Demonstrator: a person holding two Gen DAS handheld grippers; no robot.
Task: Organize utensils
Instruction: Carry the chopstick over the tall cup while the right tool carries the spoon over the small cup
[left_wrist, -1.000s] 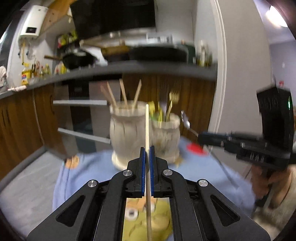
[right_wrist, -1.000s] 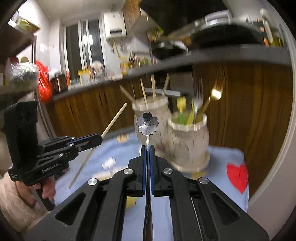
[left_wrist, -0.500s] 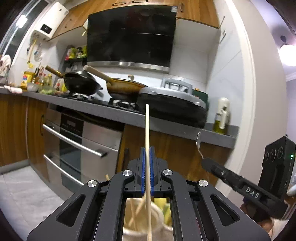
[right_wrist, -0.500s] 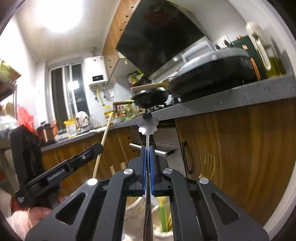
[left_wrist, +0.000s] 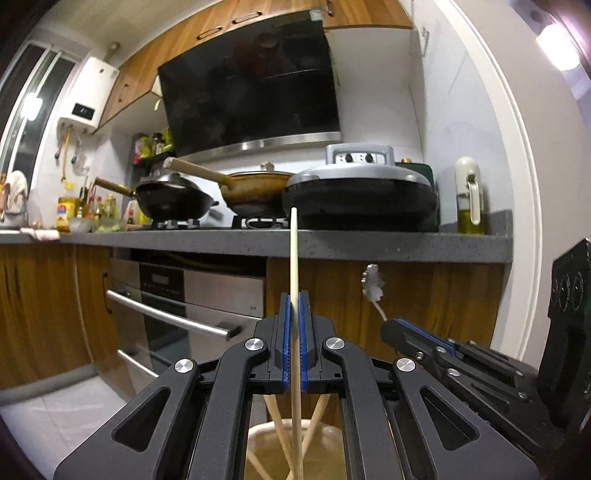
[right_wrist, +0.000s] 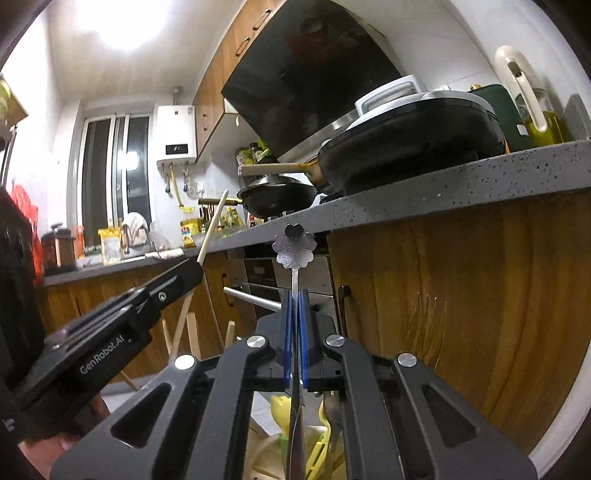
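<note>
My left gripper (left_wrist: 294, 299) is shut on a wooden chopstick (left_wrist: 294, 254) held upright. Its lower end reaches into a pale holder (left_wrist: 325, 435) below, among other chopsticks (left_wrist: 277, 424). My right gripper (right_wrist: 294, 295) is shut on a metal spoon with a flower-shaped end (right_wrist: 294, 245), held upright over a second holder with yellow-handled utensils (right_wrist: 282, 410). The right gripper (left_wrist: 391, 326) shows at the right of the left wrist view, with the spoon (left_wrist: 373, 286). The left gripper (right_wrist: 194, 269) shows at the left of the right wrist view, with the chopstick (right_wrist: 212, 229).
A grey kitchen counter (left_wrist: 369, 243) runs behind at the height of the chopstick's tip, with woks (left_wrist: 173, 201) and a lidded pan (left_wrist: 358, 195) on it. Wooden cabinet doors (right_wrist: 480, 295) and an oven (left_wrist: 192, 295) stand close behind the holders.
Both grippers have risen and tilted up, then moved over the holders. The holders have dropped from mid-frame to the bottom edge. The chopstick's lower end now sits inside the pale holder.
</note>
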